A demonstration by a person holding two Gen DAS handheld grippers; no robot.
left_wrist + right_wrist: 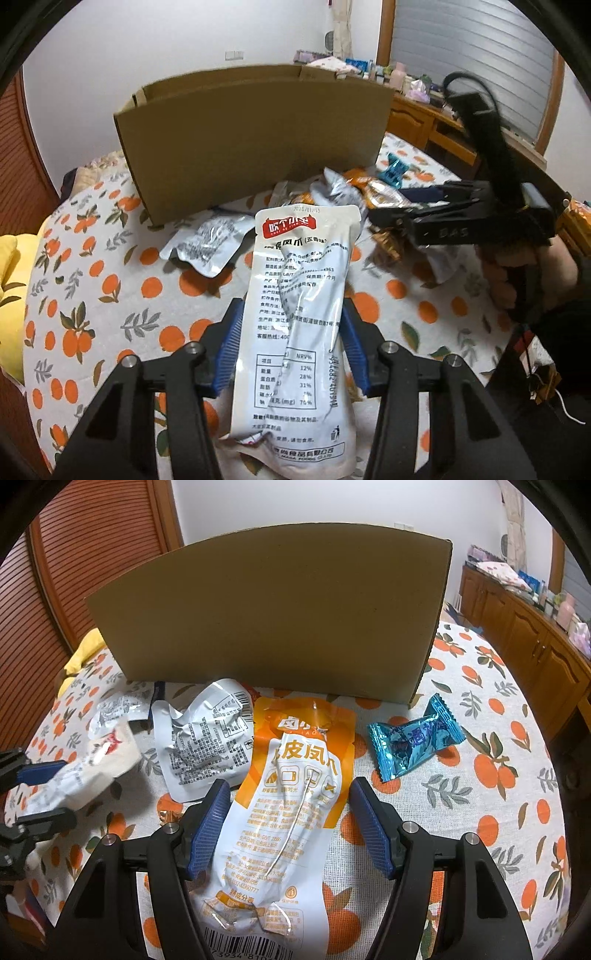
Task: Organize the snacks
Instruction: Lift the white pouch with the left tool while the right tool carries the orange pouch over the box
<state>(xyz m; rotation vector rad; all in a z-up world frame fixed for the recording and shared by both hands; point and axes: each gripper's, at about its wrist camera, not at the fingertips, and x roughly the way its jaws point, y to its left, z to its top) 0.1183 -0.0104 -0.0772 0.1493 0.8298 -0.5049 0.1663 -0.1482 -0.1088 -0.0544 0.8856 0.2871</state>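
Observation:
My left gripper [291, 314] is shut on a white snack pouch [295, 314] with a red label, held upright above the bed in front of a cardboard box [255, 144]. My right gripper [286, 794] is open around an orange and white snack pouch [291, 812] that lies on the cloth; its blue pads stand apart from the pouch on both sides. The right gripper also shows in the left wrist view [406, 218], over a pile of snack packets. The left gripper shows at the left edge of the right wrist view [40, 797] with its white pouch [92, 771].
A crumpled white packet [199, 738] and a blue candy wrapper [413, 738] lie by the box on the orange-print bedspread [498, 775]. Another silver packet [207, 247] lies left of the pile. A wooden cabinet [524, 635] stands at right, a slatted door [55, 572] at left.

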